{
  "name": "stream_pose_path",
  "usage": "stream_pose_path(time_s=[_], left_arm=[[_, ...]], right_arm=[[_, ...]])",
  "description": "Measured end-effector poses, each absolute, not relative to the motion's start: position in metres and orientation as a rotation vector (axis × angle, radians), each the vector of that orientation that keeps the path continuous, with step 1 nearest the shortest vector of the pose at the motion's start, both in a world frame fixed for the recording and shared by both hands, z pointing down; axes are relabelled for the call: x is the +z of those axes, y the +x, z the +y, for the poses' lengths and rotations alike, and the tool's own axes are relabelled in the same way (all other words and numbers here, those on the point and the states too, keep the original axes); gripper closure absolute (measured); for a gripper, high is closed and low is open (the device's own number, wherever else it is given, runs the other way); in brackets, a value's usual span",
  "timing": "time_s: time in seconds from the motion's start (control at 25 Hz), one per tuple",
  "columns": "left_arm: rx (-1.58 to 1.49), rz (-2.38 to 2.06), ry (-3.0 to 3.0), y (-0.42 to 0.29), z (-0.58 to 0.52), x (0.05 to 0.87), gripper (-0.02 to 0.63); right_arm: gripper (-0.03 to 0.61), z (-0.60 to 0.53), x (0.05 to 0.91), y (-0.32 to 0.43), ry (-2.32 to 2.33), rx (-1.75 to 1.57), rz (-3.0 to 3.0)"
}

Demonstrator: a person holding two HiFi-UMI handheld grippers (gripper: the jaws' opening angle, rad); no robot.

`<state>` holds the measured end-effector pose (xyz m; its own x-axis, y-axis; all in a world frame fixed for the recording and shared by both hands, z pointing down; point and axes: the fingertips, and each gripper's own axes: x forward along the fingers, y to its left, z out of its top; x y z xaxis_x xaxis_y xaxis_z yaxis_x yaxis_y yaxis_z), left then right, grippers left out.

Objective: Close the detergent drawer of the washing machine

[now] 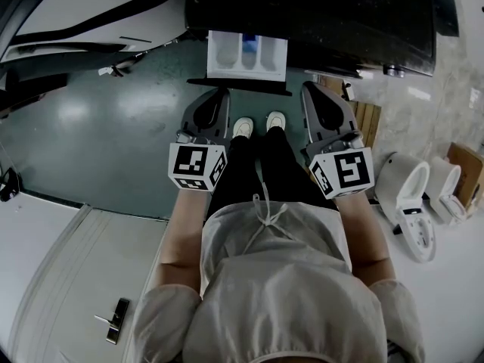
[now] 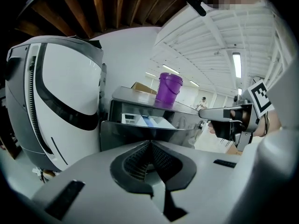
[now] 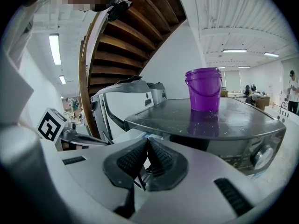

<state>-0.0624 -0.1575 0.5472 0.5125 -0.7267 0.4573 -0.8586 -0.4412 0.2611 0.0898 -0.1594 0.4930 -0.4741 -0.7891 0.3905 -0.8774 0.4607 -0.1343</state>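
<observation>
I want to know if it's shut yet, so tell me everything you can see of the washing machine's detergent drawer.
The detergent drawer is pulled out of the dark washing machine, open and level. Its white, plastic-looking tray shows three compartments, the middle one bluish, behind a dark front panel. The left gripper, shut and empty, points at that panel; whether it touches cannot be told.

Head view dim, soft glare on the glossy grey-green floor (image 1: 72, 116) at left — gripper views bend toward dark edges, lit by long white ceiling tubes (image 2: 237, 65).
</observation>
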Motion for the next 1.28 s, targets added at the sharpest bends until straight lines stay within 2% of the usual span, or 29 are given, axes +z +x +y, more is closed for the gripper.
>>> stream_pose_path(time_s=[1.28], left_arm=[[0.371, -1.333, 2.318, -0.050, -0.253, 0.546, 0.597]], right_arm=[[0.574, -0.222, 0.491, 0.094, 1.411, 0.433, -2.449]])
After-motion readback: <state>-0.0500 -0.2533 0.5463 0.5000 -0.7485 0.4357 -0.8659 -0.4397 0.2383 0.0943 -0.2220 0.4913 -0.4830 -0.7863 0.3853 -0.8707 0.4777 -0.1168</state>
